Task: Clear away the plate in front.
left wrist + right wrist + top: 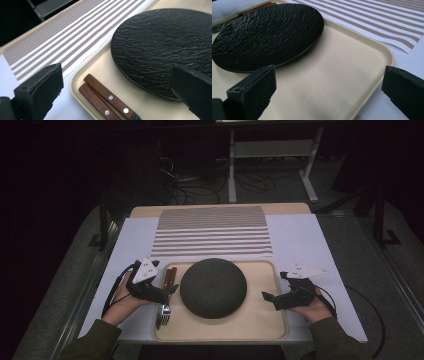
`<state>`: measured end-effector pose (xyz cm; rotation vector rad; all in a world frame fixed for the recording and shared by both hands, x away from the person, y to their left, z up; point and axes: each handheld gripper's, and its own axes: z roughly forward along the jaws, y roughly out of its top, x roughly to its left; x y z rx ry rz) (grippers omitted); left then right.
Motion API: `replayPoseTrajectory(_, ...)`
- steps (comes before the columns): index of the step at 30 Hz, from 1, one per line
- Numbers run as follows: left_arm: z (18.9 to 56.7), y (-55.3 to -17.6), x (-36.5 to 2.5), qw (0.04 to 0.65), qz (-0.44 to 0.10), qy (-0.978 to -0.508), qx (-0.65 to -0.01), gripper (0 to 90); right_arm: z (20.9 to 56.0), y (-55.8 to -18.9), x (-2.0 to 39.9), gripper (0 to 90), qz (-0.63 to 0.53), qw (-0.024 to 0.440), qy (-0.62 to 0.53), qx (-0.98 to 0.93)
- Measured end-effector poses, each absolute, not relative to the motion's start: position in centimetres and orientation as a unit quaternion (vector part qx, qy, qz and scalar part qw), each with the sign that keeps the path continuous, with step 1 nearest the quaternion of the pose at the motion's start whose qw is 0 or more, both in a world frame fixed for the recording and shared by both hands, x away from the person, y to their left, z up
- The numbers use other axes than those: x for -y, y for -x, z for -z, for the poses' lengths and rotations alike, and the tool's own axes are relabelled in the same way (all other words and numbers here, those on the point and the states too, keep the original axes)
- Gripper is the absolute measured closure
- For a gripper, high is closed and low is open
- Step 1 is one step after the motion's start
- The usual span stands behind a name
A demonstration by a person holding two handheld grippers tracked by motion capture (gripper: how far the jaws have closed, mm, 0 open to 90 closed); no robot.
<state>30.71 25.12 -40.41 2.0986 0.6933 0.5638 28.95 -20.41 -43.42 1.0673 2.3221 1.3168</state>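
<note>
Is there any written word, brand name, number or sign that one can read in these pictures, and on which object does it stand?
None: no word, brand, number or sign can be read.
The black plate has only a rough texture, the striped placemat only stripes, and the tray is plain.
The two wooden cutlery handles carry metal rivets, no stamp.
The left gripper and right gripper show no label.

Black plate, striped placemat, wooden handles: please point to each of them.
black plate (pixel 213 288), high view, centre of its top face
striped placemat (pixel 212 231), high view, its middle stripes
wooden handles (pixel 106 96), left gripper view, upper handle near a rivet
</note>
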Motion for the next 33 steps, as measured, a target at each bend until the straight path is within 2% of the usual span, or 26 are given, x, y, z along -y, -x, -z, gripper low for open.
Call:
replayPoseTrajectory(19, 41.0, -32.1, -28.0, 0.465, -0.138, -0.809, -0.331, 0.0, 43.4, -28.9, 20.4, 0.0, -0.453, 0.127, -0.368, -0.802)
replayPoseTrajectory(33, 41.6, -32.1, -29.0, 0.463, -0.136, -0.813, -0.326, 0.0, 43.4, -28.9, 20.4, 0.0, -0.452, 0.126, -0.368, -0.803)
